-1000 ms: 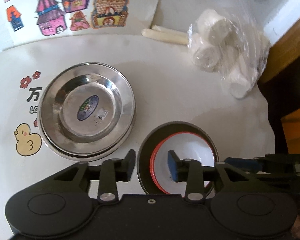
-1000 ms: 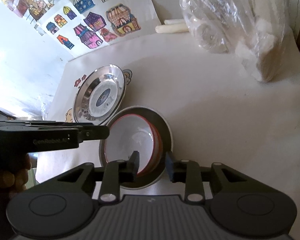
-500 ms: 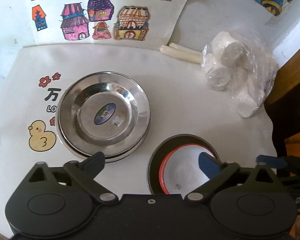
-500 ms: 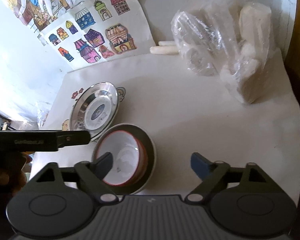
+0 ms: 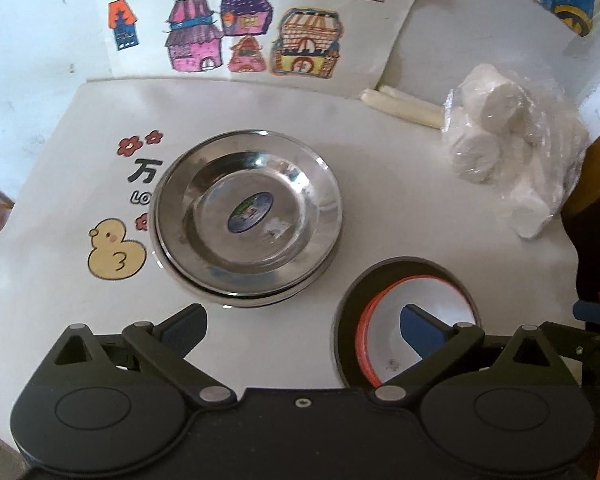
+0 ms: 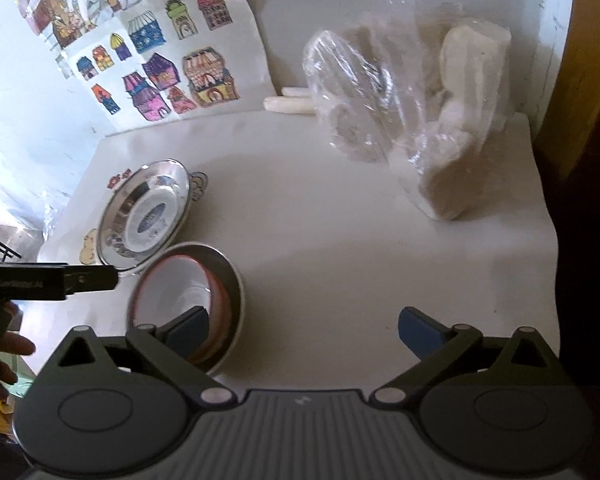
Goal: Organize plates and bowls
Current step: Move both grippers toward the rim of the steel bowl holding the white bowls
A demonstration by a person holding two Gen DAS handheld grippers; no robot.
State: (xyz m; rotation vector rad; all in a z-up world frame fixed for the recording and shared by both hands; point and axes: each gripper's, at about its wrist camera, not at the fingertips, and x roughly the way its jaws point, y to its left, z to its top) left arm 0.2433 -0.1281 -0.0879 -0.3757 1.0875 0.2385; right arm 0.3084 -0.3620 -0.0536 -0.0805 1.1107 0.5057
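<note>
Stainless steel catches our eye first: we see a stack of steel plates [image 5: 247, 216] lying on the white table [image 5: 400, 208], and we place everything else by that stack. Just beside it, toward the table's near edge and to its right in the left wrist view, sits a dark-rimmed bowl [image 5: 350, 320] with a red-rimmed white bowl [image 5: 436, 296] nested inside it. In the right wrist view the same nested pair, dark bowl [image 6: 236, 296] and white bowl [image 6: 180, 292], lies near the plates [image 6: 148, 216], the two rims very close; we cannot tell whether they touch.

Our left gripper [image 5: 302, 328] hovers over the table on the near side of the plate stack, its jaws spread wide and holding nothing. One blue pad [image 5: 420, 328] hangs over the white bowl, the other [image 5: 184, 330] over bare table next to the stack. Our right gripper [image 6: 302, 328] is likewise spread wide and empty, one pad [image 6: 188, 330] over the bowls and the other [image 6: 418, 330] over bare table.

Beyond the plates, against the wall, we see a sheet of coloured house drawings [image 5: 244, 36]. Well to the right of the plates lies a clear plastic bag of white rolls [image 5: 500, 152], with two pale sticks [image 5: 400, 106] between it and the drawings. A yellow duck sticker [image 5: 116, 254] sits just left of the stack.
</note>
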